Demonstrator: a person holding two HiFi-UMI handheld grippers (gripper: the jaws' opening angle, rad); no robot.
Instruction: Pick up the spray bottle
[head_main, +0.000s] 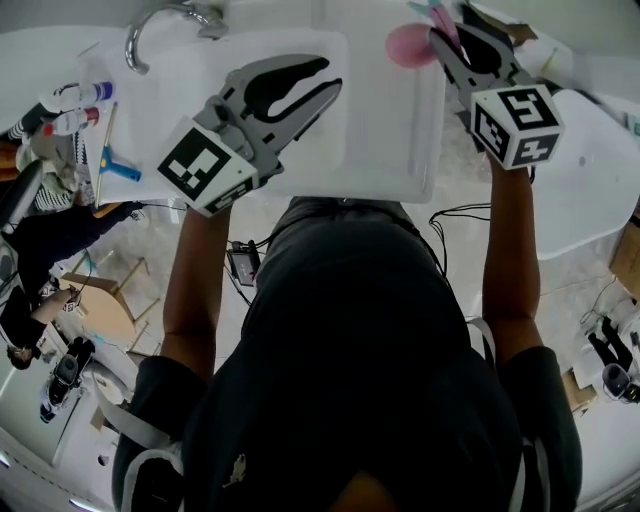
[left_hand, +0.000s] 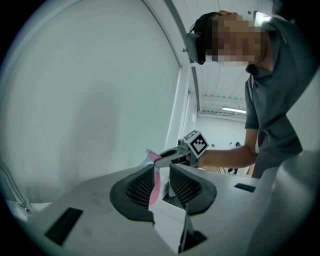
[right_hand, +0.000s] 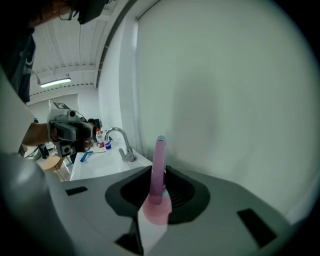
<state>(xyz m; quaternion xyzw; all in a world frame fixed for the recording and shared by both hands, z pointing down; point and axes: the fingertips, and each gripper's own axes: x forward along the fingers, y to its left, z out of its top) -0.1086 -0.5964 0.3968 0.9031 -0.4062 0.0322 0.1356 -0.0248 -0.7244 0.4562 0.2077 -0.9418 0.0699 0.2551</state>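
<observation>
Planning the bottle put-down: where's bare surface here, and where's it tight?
Free: the sink basin floor between the left gripper and the right gripper, which is shut on the pink spray bottle; also the white counter right of the basin. Crowded: the counter left of the faucet, with small bottles and a blue-handled tool.

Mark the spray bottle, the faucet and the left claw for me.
spray bottle (right_hand: 158, 170): right gripper view, on its pink body between the jaws.
faucet (right_hand: 128, 154): right gripper view, on its upright base.
left claw (head_main: 332, 75): head view, in the gap between its open tips.
</observation>
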